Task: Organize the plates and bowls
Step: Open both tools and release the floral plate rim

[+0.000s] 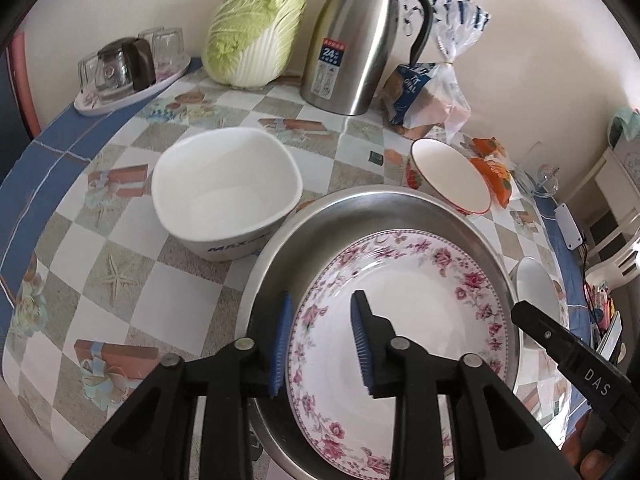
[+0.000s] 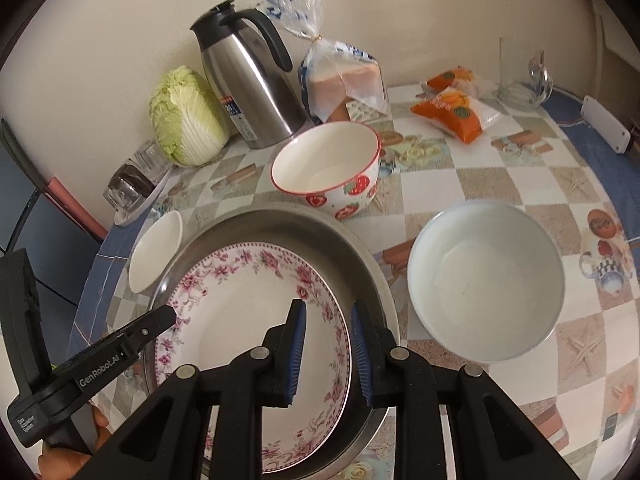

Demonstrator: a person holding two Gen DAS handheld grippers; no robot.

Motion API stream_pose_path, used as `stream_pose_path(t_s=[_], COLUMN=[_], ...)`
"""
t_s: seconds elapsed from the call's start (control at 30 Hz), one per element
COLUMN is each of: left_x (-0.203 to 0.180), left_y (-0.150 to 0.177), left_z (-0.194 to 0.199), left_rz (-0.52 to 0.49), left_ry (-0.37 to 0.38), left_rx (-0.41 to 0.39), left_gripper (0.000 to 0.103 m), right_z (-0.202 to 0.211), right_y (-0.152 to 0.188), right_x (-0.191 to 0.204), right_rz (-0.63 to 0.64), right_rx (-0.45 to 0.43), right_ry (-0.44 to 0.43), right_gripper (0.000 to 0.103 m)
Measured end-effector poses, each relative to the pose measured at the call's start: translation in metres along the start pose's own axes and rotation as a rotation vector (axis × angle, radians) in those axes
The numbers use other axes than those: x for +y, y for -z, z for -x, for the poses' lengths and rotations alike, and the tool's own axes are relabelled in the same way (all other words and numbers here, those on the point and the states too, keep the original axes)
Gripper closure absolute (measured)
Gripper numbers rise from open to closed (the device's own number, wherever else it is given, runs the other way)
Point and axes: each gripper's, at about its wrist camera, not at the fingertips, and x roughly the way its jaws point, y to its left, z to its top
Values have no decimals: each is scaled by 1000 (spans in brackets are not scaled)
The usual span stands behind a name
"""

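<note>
A white plate with a pink flower rim [image 1: 404,312] [image 2: 240,312] lies inside a wide steel pan [image 1: 384,208] [image 2: 288,224]. My left gripper [image 1: 320,344] is open, its fingers astride the plate's left rim. My right gripper [image 2: 328,356] is open, its fingers astride the plate's right rim. A white squarish bowl [image 1: 228,188] [image 2: 154,256] stands left of the pan. A strawberry bowl [image 1: 448,176] [image 2: 328,168] stands behind the pan. A plain white bowl [image 2: 486,280] [image 1: 534,292] stands right of the pan.
Along the wall stand a napa cabbage [image 1: 256,28], a steel thermos jug [image 1: 360,36], a bread bag [image 1: 432,92] and a tray of upturned glasses [image 1: 128,68]. Orange snack packs [image 2: 452,108] and a glass pitcher [image 2: 520,72] lie far right.
</note>
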Motion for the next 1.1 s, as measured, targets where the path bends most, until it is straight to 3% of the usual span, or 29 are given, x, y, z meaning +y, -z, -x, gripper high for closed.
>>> stream_pose_path(t_s=[0.07, 0.1, 0.23, 0.3, 0.37, 0.43, 0.67, 0.73, 0.83, 1.1], left_x=[-2, -2, -5, -6, -6, -5, -4, -5, -4, 3], left_y=[0, 0, 0, 0, 0, 0, 1, 1, 2, 3], left_z=[2, 2, 5, 5, 5, 6, 11, 12, 12, 13], left_rz=[-3, -3, -18, -27, -27, -20, -23, -27, -21, 7], left_ry=[-4, -8, -26, -39, -48, -52, -74, -81, -82, -102], left_rx=[-1, -2, -6, -4, -4, -7, -17, -19, -11, -4], left_gripper=[53, 52, 49, 43, 29, 29, 21, 19, 9, 8], right_z=[2, 2, 3, 4, 4, 4, 4, 5, 6, 10], right_y=[0, -1, 0, 0, 0, 2, 4, 4, 5, 7], right_x=[1, 1, 4, 4, 5, 6, 8, 8, 7, 1], right_rz=[6, 10, 29, 40, 50, 64, 86, 87, 84, 65], right_rx=[-3, -1, -11, -14, -13, -9, -3, 0, 3, 5], right_ry=[5, 8, 34, 42, 51, 61, 76, 82, 92, 100], right_gripper=[77, 73, 42, 41, 34, 24, 12, 1, 0, 0])
